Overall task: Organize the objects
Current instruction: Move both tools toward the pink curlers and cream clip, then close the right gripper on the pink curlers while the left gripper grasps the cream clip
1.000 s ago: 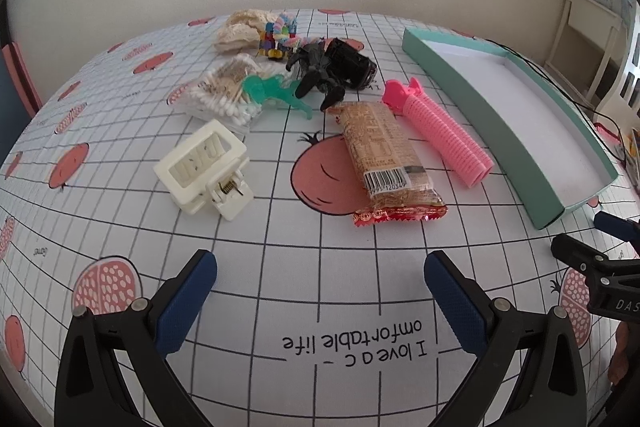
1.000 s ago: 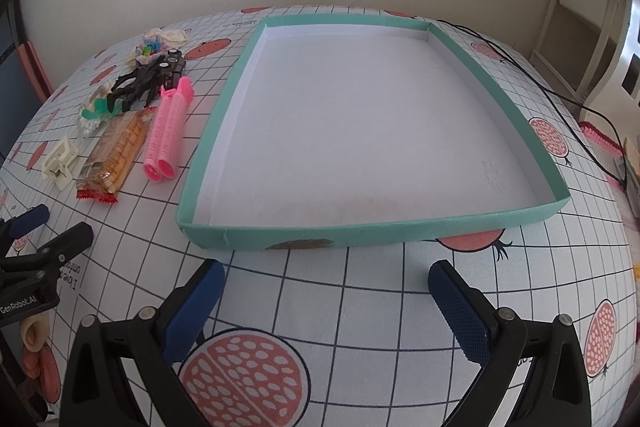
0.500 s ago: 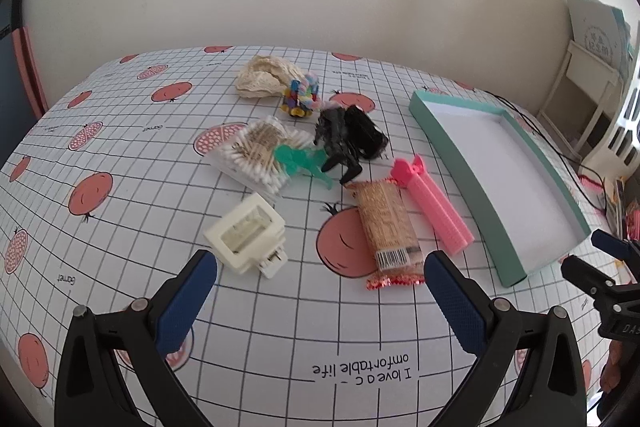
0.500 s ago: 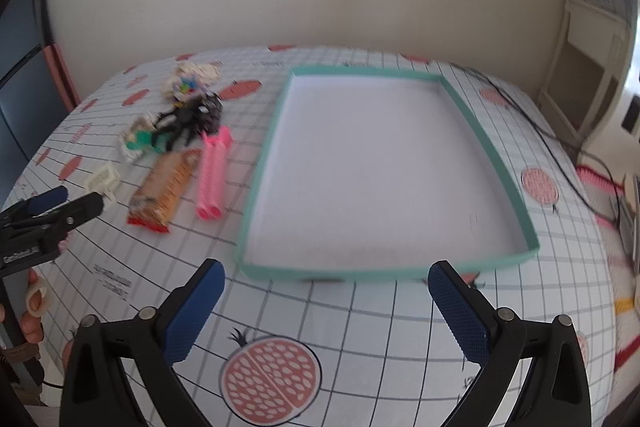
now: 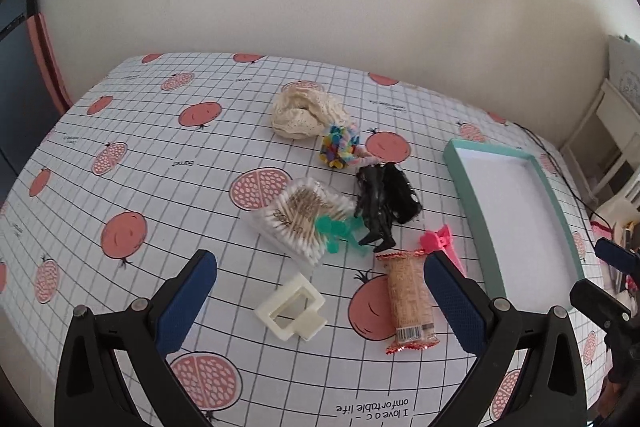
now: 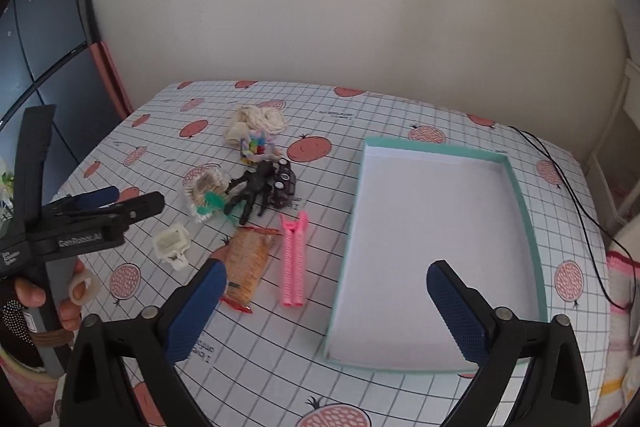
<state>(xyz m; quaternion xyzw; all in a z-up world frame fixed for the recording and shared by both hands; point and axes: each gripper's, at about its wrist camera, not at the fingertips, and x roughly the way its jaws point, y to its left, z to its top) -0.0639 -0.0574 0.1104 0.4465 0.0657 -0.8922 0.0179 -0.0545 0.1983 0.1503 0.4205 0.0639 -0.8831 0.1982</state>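
My left gripper (image 5: pixel 320 301) is open and empty, raised above a loose cluster on the table: a cream hair claw (image 5: pixel 291 308), a snack bar (image 5: pixel 409 301), a cotton swab box (image 5: pixel 302 217), a green clip (image 5: pixel 334 229), black toys (image 5: pixel 384 205), a pink hair roller clip (image 5: pixel 438 241), a colourful scrunchie (image 5: pixel 340 147) and a cream cloth (image 5: pixel 306 113). My right gripper (image 6: pixel 326 311) is open and empty above the near edge of the empty teal tray (image 6: pixel 528 227). The roller (image 6: pixel 294 261) and snack bar (image 6: pixel 248 259) lie left of the tray.
The tablecloth (image 5: pixel 160 163) has a grid and pomegranate print. A black cable (image 6: pixel 576 195) runs past the tray's right side. White shelving (image 5: pixel 608 147) stands at the far right. A dark cabinet (image 6: pixel 44 39) stands left of the table.
Both grippers have lifted and pulled back from the table, so more of it shows. Jaws stay open. No object has moved.
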